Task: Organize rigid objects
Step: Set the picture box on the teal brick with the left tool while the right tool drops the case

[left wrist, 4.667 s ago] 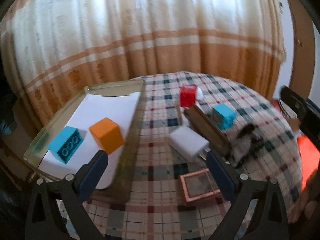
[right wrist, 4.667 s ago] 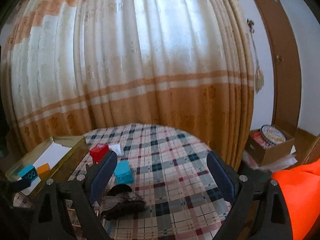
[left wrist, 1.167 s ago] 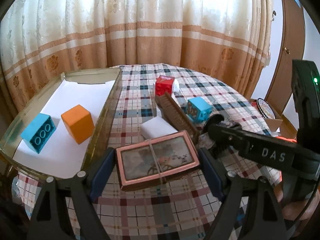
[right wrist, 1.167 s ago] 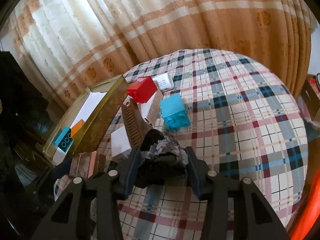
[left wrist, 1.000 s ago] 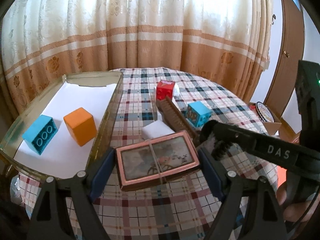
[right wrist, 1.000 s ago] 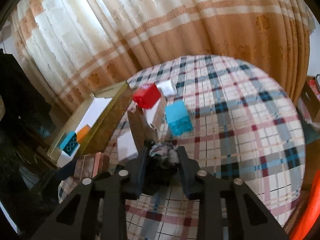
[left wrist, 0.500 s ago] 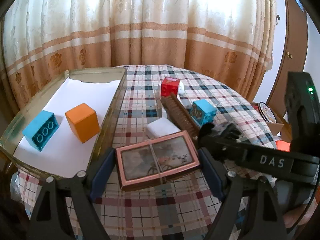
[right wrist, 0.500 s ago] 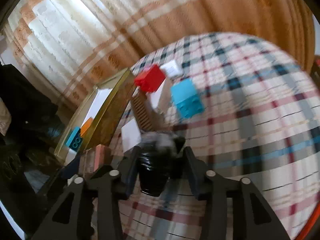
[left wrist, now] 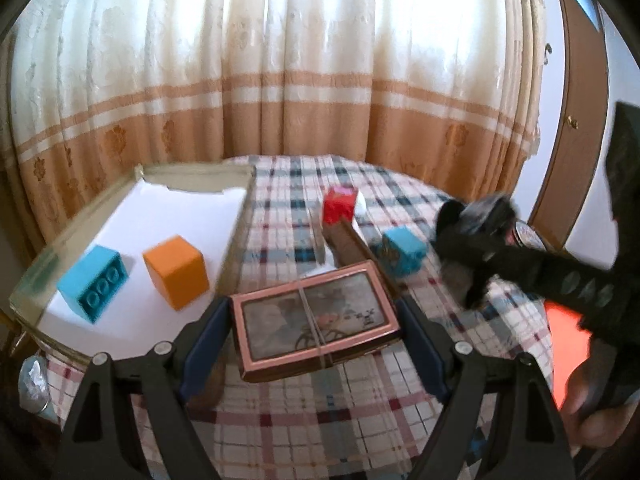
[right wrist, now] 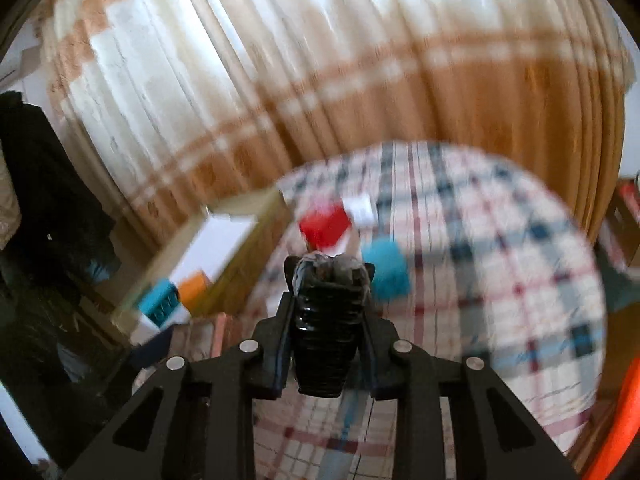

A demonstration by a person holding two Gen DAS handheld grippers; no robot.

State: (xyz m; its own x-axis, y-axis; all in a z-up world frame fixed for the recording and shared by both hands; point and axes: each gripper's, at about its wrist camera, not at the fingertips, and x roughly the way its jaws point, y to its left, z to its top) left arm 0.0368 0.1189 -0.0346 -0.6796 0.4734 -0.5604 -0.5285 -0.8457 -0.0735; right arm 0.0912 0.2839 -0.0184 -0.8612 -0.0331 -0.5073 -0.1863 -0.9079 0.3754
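1. Your left gripper (left wrist: 316,322) is clamped on a pink-framed box (left wrist: 314,318), one finger pressing each short end; the box is held flat above the near part of the plaid tablecloth (left wrist: 304,412), lid facing up

2. Your right gripper (right wrist: 326,322) is closed on a black ribbed object (right wrist: 322,344) with a grey, fuzzy top; from the left wrist camera the same object (left wrist: 476,220) sits at the tip of the right gripper (left wrist: 464,236), lifted clear of the cloth to the right of the blocks. What it is exactly is too blurred to tell

3. To your left, the shallow tray (left wrist: 192,172) with a white lining lies on the table and holds a blue studded brick (left wrist: 93,282) and an orange cube (left wrist: 176,270), close together but apart

4. Out on the cloth, beyond the framed box, a red block (left wrist: 339,205) stands at the far end of a brown comb-like piece (left wrist: 352,242), and a blue block (left wrist: 402,250) sits just right of that piece

5. A small white item (left wrist: 361,203) peeks out just behind the red block

6. Striped cream and tan curtains (left wrist: 280,80) hang behind the table, with a wooden door (left wrist: 576,120) at the far right

7. The right wrist picture is smeared with motion blur, so fine detail there is lost
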